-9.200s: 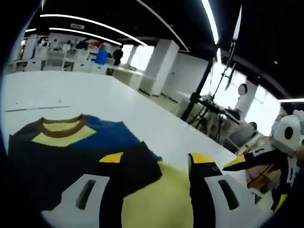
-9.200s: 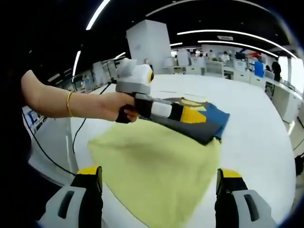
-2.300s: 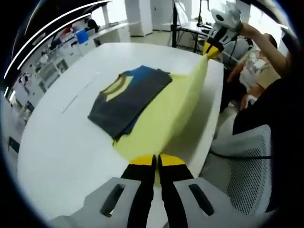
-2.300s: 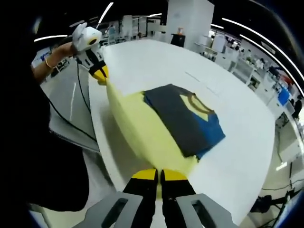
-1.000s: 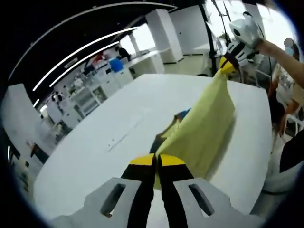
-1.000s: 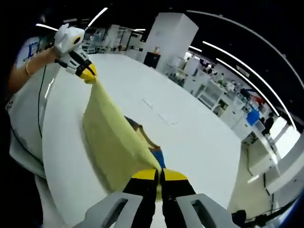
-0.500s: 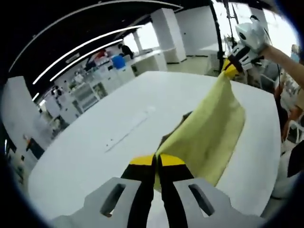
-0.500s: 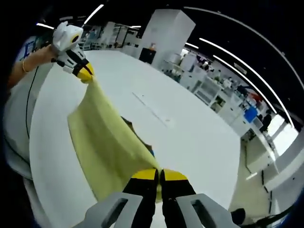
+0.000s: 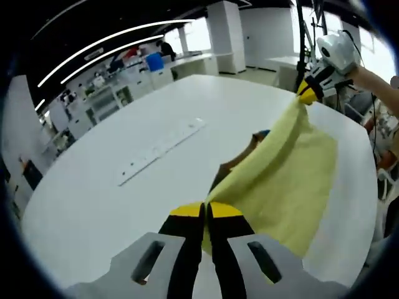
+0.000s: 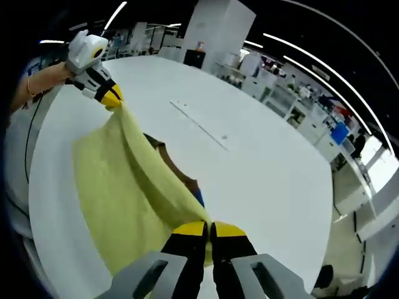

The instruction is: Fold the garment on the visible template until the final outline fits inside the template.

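Left gripper view: one folded garment [image 9: 240, 163] at centre of white table [image 9: 93, 187], mostly hidden behind one yellow template [image 9: 280, 180], lifted at 3 o'clock. Left gripper [image 9: 206, 210] at 6 o'clock, jaws pressed together on a template corner; right gripper [image 9: 307, 93] at 1 o'clock pinching the other corner. Likely risks: dragging the garment askew, or covering it completely. Two grippers, one garment, one template.
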